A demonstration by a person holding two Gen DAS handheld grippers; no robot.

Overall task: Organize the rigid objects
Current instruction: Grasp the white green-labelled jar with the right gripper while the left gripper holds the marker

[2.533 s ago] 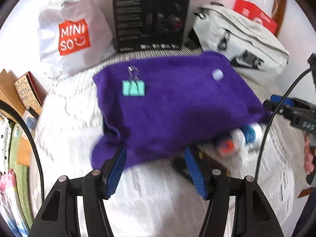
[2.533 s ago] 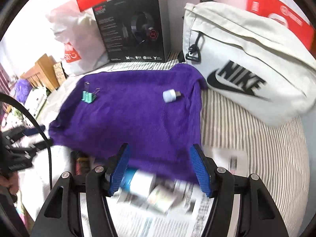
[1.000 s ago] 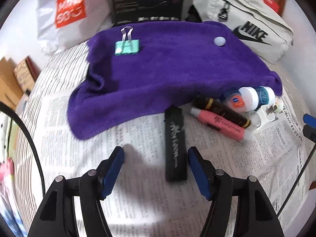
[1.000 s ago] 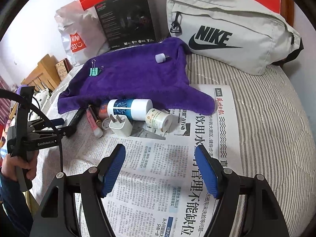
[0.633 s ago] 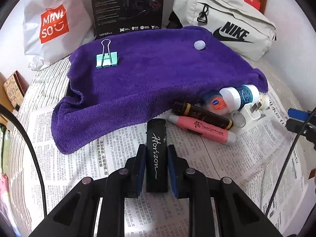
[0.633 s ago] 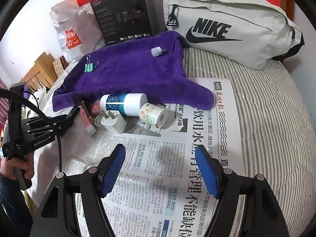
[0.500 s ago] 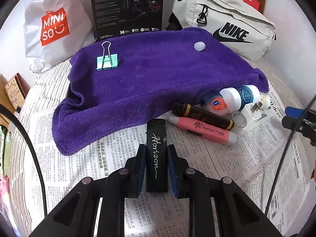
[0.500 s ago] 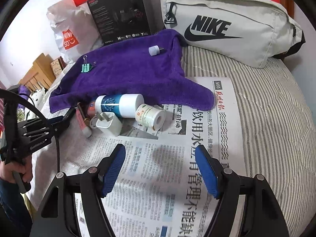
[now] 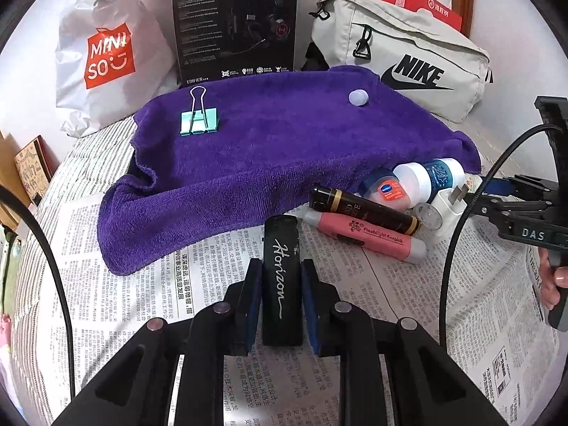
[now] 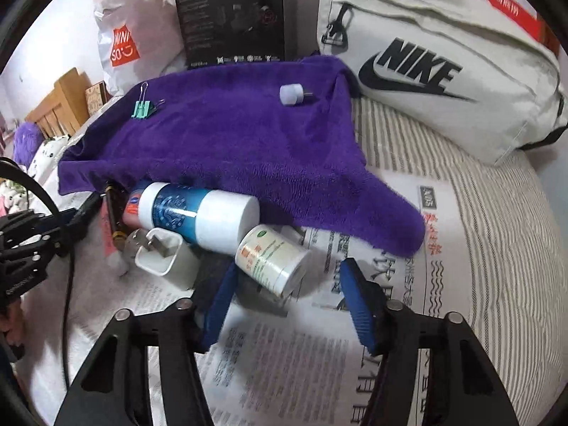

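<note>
Since a second ago I closed the left gripper (image 9: pixel 277 298) on the black Horizon case (image 9: pixel 281 277), clamped mid-length over newspaper (image 9: pixel 142 301). Stiff, light, smooth-sided. Right gripper (image 10: pixel 289 301) gapes, small jar (image 10: pixel 271 262) just ahead between its fingers.

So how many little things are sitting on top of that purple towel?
2 on the purple towel: a mint-green metal binder clip near its far left, a small pale round plug-like cap near its far right. Folds could hide more.

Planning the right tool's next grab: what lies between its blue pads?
In the right wrist view, a small white jar lies on its side on the newspaper between the open right tool's pads.
</note>
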